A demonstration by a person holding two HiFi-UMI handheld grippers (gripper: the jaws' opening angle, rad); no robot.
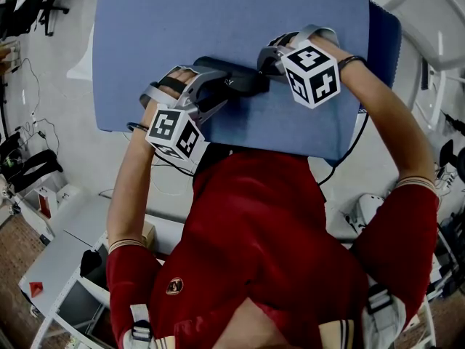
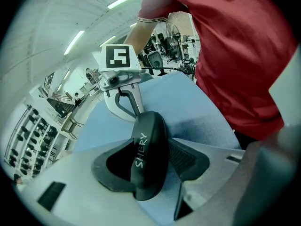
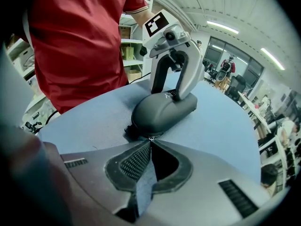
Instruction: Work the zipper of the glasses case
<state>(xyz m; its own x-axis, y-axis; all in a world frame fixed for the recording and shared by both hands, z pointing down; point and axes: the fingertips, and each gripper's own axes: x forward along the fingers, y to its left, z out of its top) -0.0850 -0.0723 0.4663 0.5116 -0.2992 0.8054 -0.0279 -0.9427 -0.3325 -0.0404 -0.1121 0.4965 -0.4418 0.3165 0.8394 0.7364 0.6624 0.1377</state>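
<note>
The case lies on the blue bench, just in front of the person, with a gripper at each end. The left gripper holds the case across its body. In the left gripper view its fingers press on both sides of the dark shell, which stands on edge between them with its white lettering showing. The right gripper comes in from the opposite end. In the right gripper view its fingers are pressed together at the tips, right against the rounded end of the case. A small glint there looks like the pull, pinched between them, though it is too small to be sure.

The step in hand seems to be the start of the zipper stroke. One gripper steadies the case and the other has taken the pull at the end of the seam. No view shows whether the case is zipped shut or partly open.

The next move calls for the right gripper to draw the pull along the curved seam, following the bend of the shell instead of tugging straight. The left gripper must keep its clamp firm so the case does not slide or twist on the bench. The small pull could slip from the fingertips if the angle is wrong.
</note>
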